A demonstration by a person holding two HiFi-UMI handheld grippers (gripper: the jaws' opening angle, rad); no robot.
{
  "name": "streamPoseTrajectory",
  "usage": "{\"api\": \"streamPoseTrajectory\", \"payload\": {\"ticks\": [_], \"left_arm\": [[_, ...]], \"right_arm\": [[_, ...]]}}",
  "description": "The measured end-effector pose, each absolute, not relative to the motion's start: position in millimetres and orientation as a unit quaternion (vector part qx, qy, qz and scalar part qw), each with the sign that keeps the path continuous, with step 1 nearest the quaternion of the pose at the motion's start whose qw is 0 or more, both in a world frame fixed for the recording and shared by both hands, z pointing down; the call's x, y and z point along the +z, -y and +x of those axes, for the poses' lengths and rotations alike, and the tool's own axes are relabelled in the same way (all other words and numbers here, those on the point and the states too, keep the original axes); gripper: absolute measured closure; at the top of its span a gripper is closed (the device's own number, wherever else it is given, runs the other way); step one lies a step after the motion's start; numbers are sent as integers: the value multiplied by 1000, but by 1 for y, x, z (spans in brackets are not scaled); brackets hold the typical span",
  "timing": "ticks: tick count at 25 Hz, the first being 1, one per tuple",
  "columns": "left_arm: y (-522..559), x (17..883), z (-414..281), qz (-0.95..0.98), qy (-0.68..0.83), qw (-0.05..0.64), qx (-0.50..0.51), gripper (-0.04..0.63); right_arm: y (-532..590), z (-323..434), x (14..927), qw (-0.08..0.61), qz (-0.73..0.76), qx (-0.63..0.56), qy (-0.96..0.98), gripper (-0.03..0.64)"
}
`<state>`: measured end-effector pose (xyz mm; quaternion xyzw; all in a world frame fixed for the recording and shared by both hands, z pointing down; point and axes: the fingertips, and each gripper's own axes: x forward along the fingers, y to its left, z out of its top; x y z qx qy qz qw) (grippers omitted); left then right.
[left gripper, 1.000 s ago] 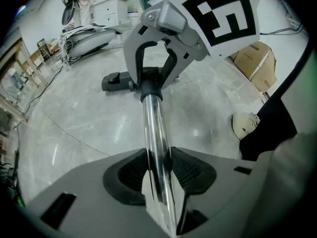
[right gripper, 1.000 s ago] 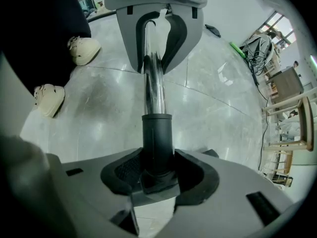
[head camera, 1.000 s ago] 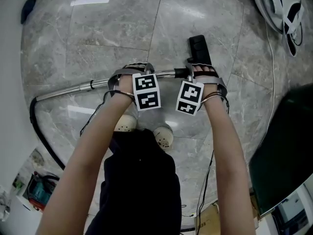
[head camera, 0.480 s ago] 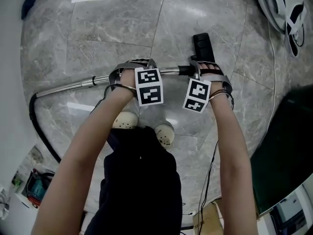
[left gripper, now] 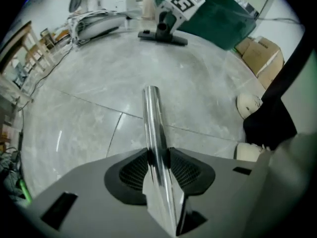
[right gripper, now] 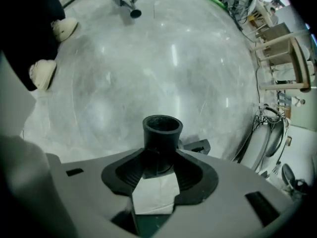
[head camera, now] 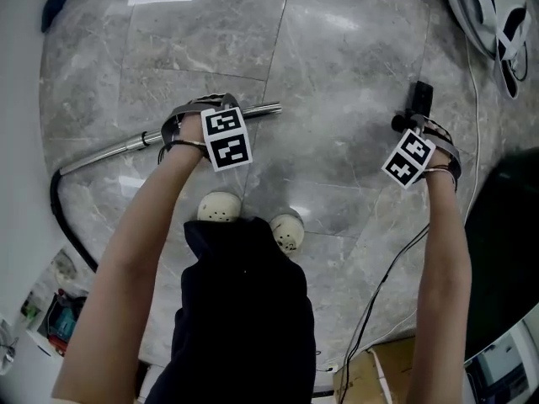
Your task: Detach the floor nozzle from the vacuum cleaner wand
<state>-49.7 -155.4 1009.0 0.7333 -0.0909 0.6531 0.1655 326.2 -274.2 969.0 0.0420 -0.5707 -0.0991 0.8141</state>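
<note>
The grey marble floor (head camera: 354, 49) filled the head view, and the person's dark-clothed legs (head camera: 244, 310) stood at its lower middle. A black hose (head camera: 63, 217) curved along the left edge and joined the chrome vacuum wand (head camera: 118, 148), which ran slantwise across the left side with its other end open and bare. The left hand-held gripper (left gripper: 157, 157) pointed down and was clenched on that tube. Its jaws had just been closing, with the wand between them. Off to the right, well apart from the wand's open end, the right hand-held gripper (right gripper: 158, 163) grasped the black floor nozzle (right gripper: 162, 130) by its round neck (so the nozzle was already off the wand). Two pale shoes (head camera: 219, 206) showed below, between the arms.
</note>
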Motion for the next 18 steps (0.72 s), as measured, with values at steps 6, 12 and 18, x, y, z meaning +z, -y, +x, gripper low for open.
{"api": "streamPoseTrajectory", "payload": {"ticks": [6, 12, 18], "left_arm": [[201, 989, -17, 755, 154, 172, 614, 453], [221, 959, -3, 781, 188, 156, 575, 435], [208, 918, 7, 799, 213, 204, 524, 433]], "right_arm": [[249, 292, 973, 765, 24, -169, 621, 431], [228, 212, 956, 682, 44, -190, 705, 430], [221, 187, 912, 638, 102, -122, 753, 430]]}}
